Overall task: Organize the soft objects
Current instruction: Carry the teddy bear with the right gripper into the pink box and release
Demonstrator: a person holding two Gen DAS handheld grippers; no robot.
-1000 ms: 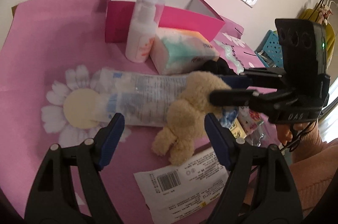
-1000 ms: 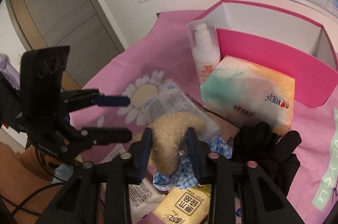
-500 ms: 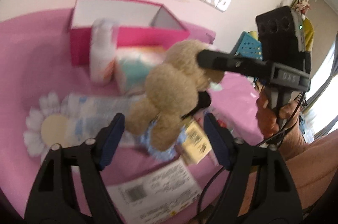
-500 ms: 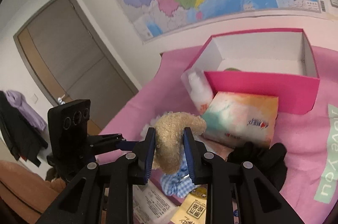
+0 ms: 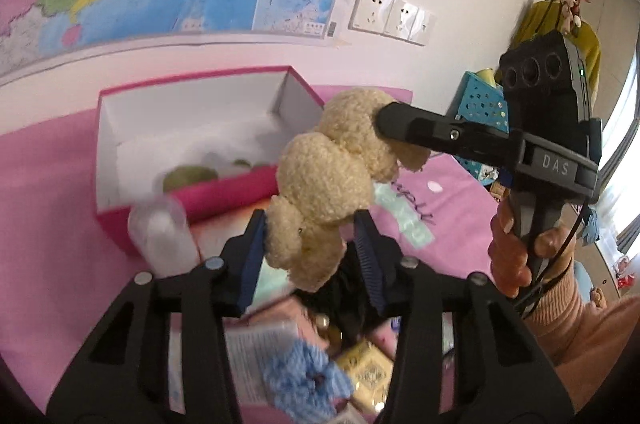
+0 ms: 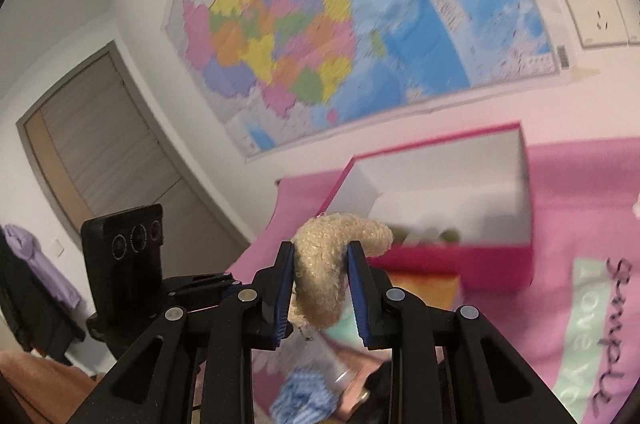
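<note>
A beige plush toy (image 5: 336, 180) hangs in the air in front of the open pink box (image 5: 224, 192). My right gripper (image 6: 320, 276) is shut on its upper end; in the left wrist view one of its black fingers (image 5: 432, 134) lies across the toy's top. My left gripper (image 5: 310, 248) sits under the toy with the lower body between its blue pads. Its jaws are closing; the left pad touches the fur and a thin gap shows at the right pad. Green items (image 5: 188, 178) lie in the box.
Below the toy on the pink cloth lie a white lotion bottle (image 5: 160, 236), a blue scrunchie (image 5: 304, 384), black fabric (image 5: 344, 288) and a yellow packet (image 5: 368, 380). A person's hand (image 5: 516, 256) holds the right gripper. A blue basket (image 5: 480, 104) stands at the right.
Both grippers rose and tilted up toward the box. The right gripper lifted the plush toy off the cloth. The left jaws narrowed around the toy's lower body.
</note>
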